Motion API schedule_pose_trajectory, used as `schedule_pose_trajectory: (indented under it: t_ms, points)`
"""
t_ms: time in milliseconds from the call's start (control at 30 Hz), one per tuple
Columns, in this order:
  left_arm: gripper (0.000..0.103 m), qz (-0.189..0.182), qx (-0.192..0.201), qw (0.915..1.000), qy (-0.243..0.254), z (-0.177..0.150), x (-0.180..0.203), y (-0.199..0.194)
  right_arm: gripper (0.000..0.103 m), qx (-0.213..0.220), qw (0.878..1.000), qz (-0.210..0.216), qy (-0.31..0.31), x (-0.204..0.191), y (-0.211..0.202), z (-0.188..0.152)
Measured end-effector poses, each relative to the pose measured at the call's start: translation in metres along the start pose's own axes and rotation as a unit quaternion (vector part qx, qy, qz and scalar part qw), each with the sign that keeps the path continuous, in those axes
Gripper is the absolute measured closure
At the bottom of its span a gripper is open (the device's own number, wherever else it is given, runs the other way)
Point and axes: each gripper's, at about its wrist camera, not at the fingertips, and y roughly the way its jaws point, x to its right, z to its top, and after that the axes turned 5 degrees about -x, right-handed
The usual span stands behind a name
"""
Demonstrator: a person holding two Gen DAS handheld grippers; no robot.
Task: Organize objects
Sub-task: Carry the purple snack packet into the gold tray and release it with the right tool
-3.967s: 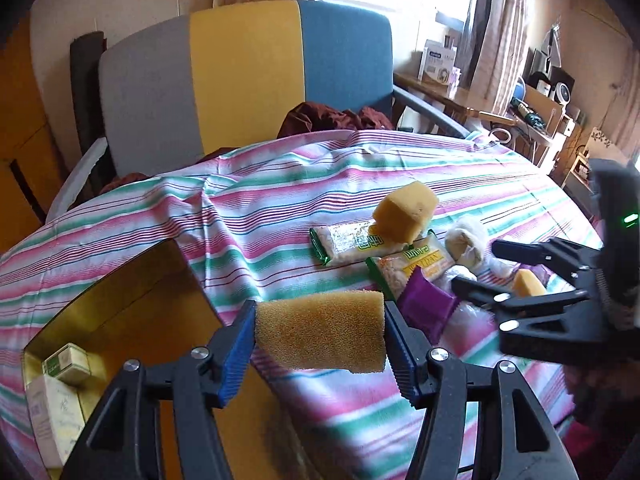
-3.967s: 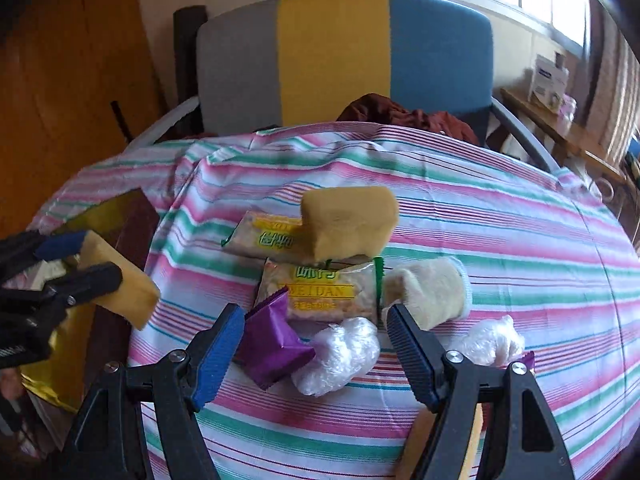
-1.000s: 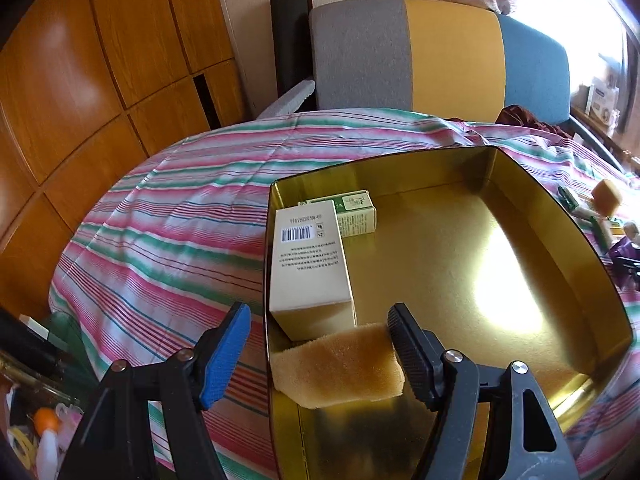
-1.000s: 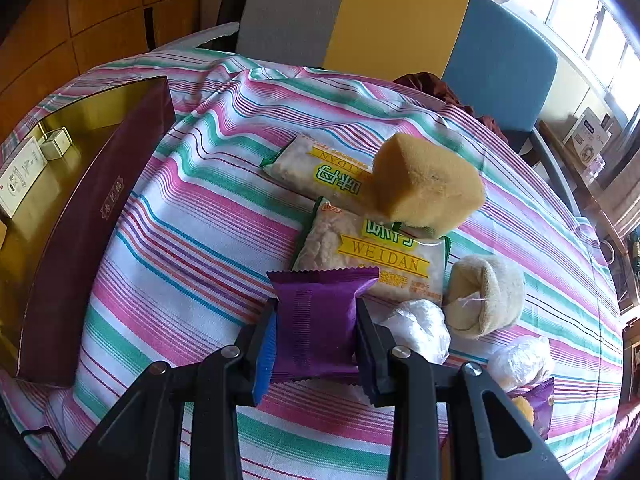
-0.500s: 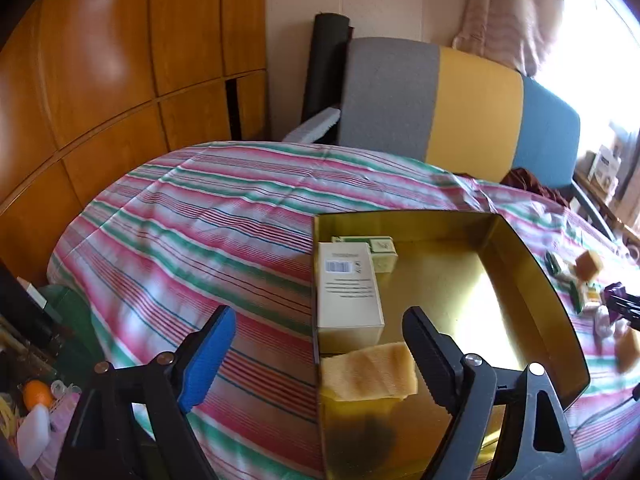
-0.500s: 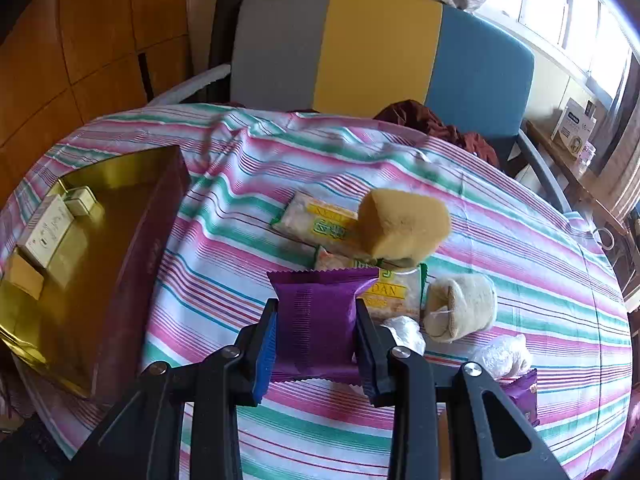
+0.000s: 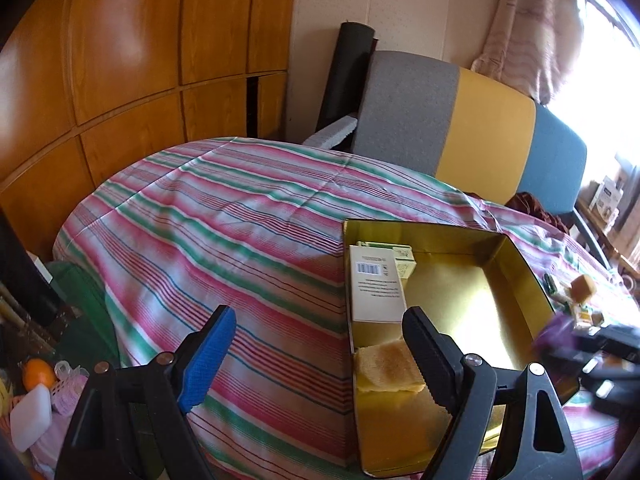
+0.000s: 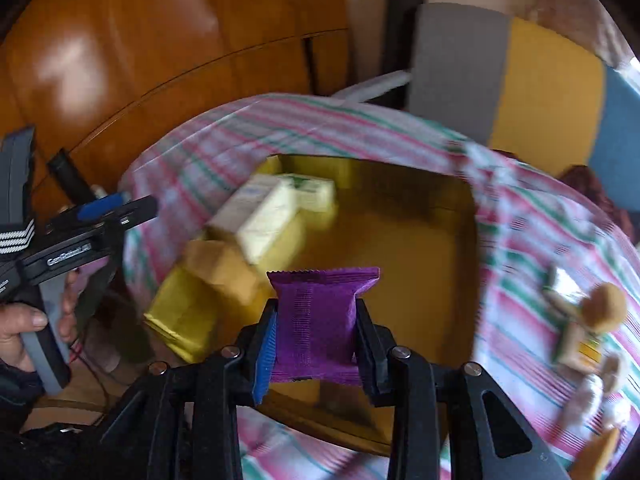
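My left gripper (image 7: 316, 354) is open over the striped tablecloth (image 7: 224, 248), just left of the gold tin (image 7: 520, 264), with nothing between its fingers. A yellow sponge (image 7: 388, 372) lies in the tin's near corner beside the black finger (image 7: 424, 356). Behind it are a white box (image 7: 376, 288) and a small green box (image 7: 404, 260). My right gripper (image 8: 317, 312) is shut on a purple snack packet (image 8: 320, 292), held above the gold tin (image 8: 400, 232). That view is blurred and shows the sponge (image 8: 224, 272) and the left gripper (image 8: 100, 212) at the left.
Loose snack packets and another sponge (image 7: 582, 286) lie on the cloth right of the tin. A grey, yellow and blue chair (image 7: 460, 120) stands behind the table, with wooden panels (image 7: 120, 80) to the left. Clutter sits on the floor at the lower left (image 7: 36, 392).
The left gripper opened wider and drew back up and left, leaving the sponge in the tin. The right gripper swung left with the purple packet, from the pile to over the tin.
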Motion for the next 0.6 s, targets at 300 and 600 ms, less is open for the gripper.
schedule_pose_trajectory:
  t_ms: [300,600]
  points:
    - [0.015,0.002,-0.009,0.9998,-0.017,-0.007,-0.014,0.005,0.067,-0.069,0.996,0.058,-0.027,-0.059,0.075,0.007]
    - [0.015,0.000,-0.012,0.9998,-0.016,-0.011,-0.015,0.007,0.065,-0.069,0.994,0.086,-0.003,-0.059,0.076,-0.003]
